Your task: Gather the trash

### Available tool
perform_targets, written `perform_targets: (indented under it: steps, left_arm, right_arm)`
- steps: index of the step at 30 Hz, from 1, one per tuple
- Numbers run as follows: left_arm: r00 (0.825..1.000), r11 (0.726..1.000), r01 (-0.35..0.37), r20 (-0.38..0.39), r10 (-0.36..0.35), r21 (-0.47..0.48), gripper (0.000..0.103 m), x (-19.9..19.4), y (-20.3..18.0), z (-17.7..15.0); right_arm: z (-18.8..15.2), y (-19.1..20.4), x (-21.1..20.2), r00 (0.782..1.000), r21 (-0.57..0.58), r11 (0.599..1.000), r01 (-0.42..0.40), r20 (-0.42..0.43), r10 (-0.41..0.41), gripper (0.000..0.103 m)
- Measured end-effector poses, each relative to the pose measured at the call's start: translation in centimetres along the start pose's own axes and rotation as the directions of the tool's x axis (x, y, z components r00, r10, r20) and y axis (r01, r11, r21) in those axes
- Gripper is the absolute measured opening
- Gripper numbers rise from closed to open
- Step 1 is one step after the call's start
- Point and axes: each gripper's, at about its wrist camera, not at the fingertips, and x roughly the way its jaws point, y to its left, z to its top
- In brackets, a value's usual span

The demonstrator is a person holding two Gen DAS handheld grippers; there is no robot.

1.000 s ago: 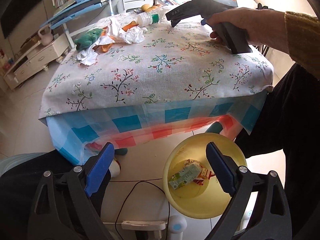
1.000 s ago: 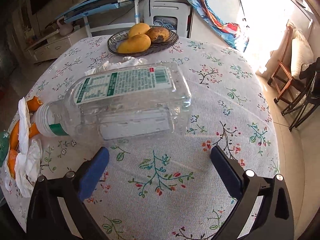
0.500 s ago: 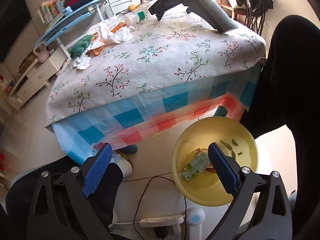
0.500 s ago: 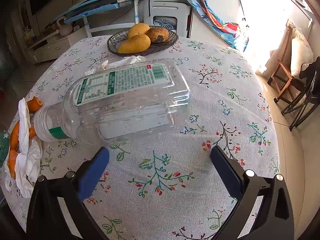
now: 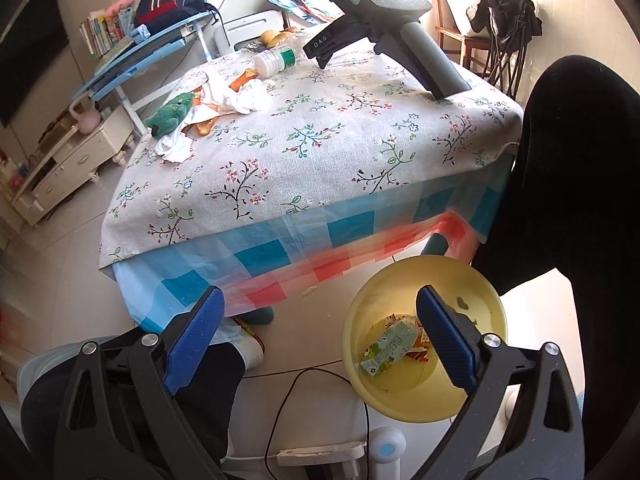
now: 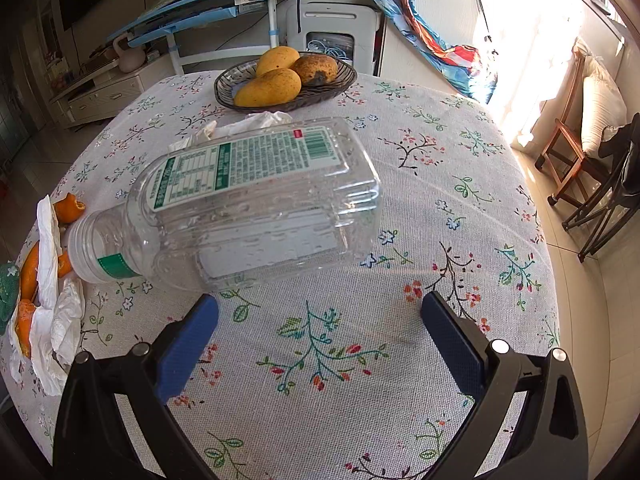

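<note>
Right tool (image 6: 318,332): jaws wide apart, nothing held, resting on the floral counter (image 6: 440,184) just short of the empty plastic bottle (image 6: 256,204). The bottle lies on its side, neck pointing left, cap off, body straight ahead between the finger lines; nothing stands between.

Around it: crumpled tissues (image 6: 52,320) and orange peel (image 6: 26,276) at the bottle's left, more tissue behind it, and beyond that a dish of mangoes (image 6: 286,80).

Left tool (image 5: 318,334): also spread wide, empty, held low over the floor beside the counter edge. Its right finger overlaps the yellow bin (image 5: 426,336) (wrappers and a small carton inside). A cable and power strip (image 5: 322,454) lie on the floor near the bin.

Only the left view shows the bin, the right tool's body (image 5: 384,16) on the counter, a green soft toy (image 5: 172,114) in the trash pile, and the person's dark-clothed legs. Only the right view shows the bottle's label and the chair by the window.
</note>
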Motion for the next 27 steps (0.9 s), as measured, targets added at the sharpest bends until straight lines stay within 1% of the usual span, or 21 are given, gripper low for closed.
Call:
perform_targets:
  steps: [4, 7, 14, 22, 24, 27]
  left_arm:
    - [1.0, 0.999, 0.021, 0.012, -0.021, -0.041, 0.093, -0.5, 0.8, 0.1]
    - [1.0, 0.998, 0.021, 0.015, -0.02, -0.052, 0.093, -0.7, 0.9, 0.1]
    - [1.0, 0.999, -0.022, 0.019, 0.023, -0.03, 0.094, -0.7, 0.5, 0.1]
    - [0.996, 0.996, -0.089, 0.015, 0.088, 0.032, 0.096, -0.1, -0.6, -0.4]
    - [0.994, 0.994, -0.105, 0.0, 0.105, 0.03, 0.096, 0.3, -0.6, -0.5]
    - [0.994, 0.994, -0.109, -0.017, 0.109, 0.003, 0.096, 0.7, -0.3, -0.4]
  right_arm:
    - [0.0, 0.0, 0.0, 1.0, 0.0, 1.0, 0.0, 0.0, 0.0, 0.097]
    - [0.0, 0.0, 0.0, 1.0, 0.0, 1.0, 0.0, 0.0, 0.0, 0.097]
    - [0.0, 0.0, 0.0, 1.0, 0.001, 1.0, -0.001, 0.0, 0.001, 0.097]
    - [0.0, 0.0, -0.1, 1.0, 0.001, 1.0, -0.001, 0.0, 0.001, 0.097]
    - [0.0, 0.1, -0.1, 1.0, 0.001, 1.0, -0.001, 0.0, 0.001, 0.097]
    - [0.0, 0.0, 0.0, 1.0, 0.001, 1.0, -0.001, 0.0, 0.001, 0.097]
